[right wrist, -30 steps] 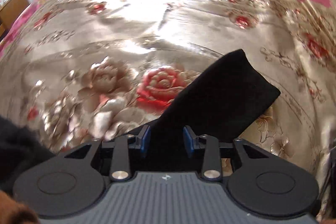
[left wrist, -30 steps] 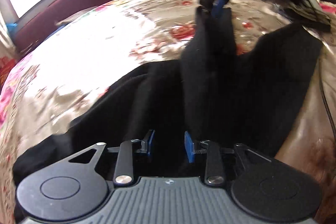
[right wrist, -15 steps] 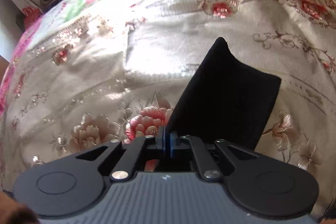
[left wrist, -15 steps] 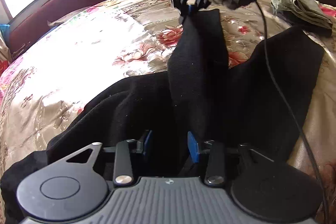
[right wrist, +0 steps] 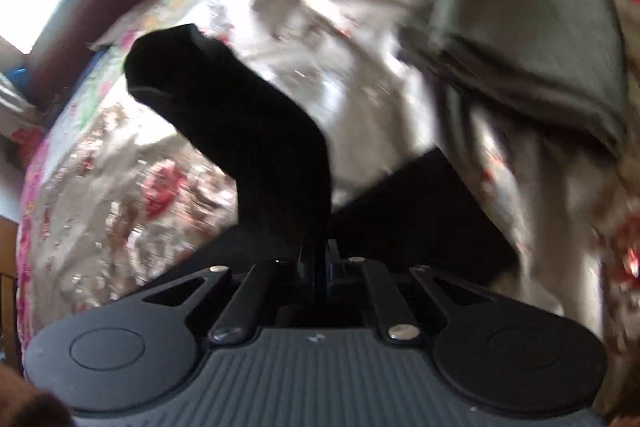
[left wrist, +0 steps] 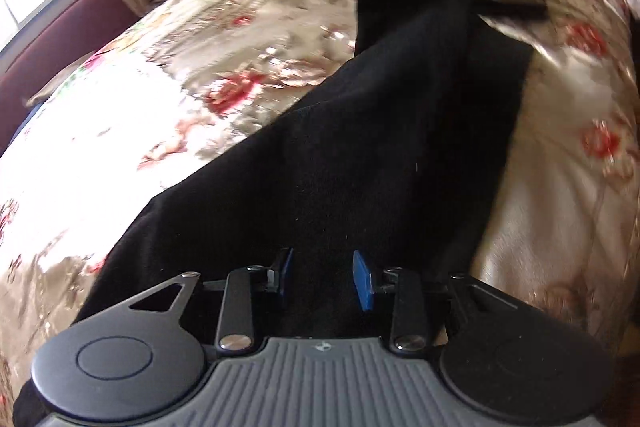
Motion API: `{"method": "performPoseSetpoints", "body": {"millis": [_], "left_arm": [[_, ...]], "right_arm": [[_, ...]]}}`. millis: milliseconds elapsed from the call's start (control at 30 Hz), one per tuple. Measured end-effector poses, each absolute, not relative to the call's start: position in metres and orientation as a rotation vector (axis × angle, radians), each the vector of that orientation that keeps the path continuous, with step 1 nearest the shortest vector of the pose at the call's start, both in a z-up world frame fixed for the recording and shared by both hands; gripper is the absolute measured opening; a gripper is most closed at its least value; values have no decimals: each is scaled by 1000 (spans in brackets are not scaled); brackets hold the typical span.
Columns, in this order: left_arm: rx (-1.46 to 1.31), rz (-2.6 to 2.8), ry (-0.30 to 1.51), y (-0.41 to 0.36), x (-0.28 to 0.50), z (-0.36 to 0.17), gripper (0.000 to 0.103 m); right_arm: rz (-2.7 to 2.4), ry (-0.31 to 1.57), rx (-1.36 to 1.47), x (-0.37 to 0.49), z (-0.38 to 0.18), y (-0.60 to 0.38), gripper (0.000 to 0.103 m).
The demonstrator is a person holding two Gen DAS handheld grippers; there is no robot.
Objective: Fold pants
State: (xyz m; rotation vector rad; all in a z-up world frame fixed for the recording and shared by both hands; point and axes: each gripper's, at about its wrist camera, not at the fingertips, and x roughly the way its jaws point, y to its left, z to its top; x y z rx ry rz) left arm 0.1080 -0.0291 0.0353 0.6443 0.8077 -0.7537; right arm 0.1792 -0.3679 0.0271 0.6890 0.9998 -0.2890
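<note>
Under both of my cameras spreads the shiny cream satin bedspread with red and pink flowers (left wrist: 168, 99), filling each view out to the maroon headboard (left wrist: 60, 43) at ten o'clock. Across it lie the black fabric pants (left wrist: 360, 155), running in my left view from six o'clock up toward one o'clock, where one leg is lifted off the bed. At two o'clock in my right view sits a blurred, folded grey-green cloth (right wrist: 532, 39), apart from the pants. My left gripper (left wrist: 322, 279) is over the pants with its blue pads (left wrist: 363, 281) partly open; dark fabric fills the gap, but I cannot tell whether they press on it. My right gripper (right wrist: 318, 259) has just clamped nearly shut on a pant leg end, which sticks up toward eleven o'clock.
</note>
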Motion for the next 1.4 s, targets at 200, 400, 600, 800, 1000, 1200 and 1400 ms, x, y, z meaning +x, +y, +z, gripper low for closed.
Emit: {"method": "performPoseSetpoints", "body": {"millis": [200,400,600,800,1000,1200,1400], "left_arm": [[717,-783,851,-52,94,22,50],[739,-764,853,-67,90,24,53],[763,-766,775,-80,86,18,55],[726,-763,689,-96,83,5,60],[811,-757,581,-110,81,-5,60],[823,-753,548,-106,69,-3,61],[854,-713,436,-110,63,-19,65]], "right_arm": [[-372,987,793,153,-10,-402,15],[-348,901,857,173,-15,-423,37],[-395,854,884,169,-32,-431,37],[-347,794,893,168,-32,-430,2],[-264,622,987,152,6,-441,2],[-185,797,964,147,-10,-420,16],[-174,846,1001,146,-55,-407,27]]}}
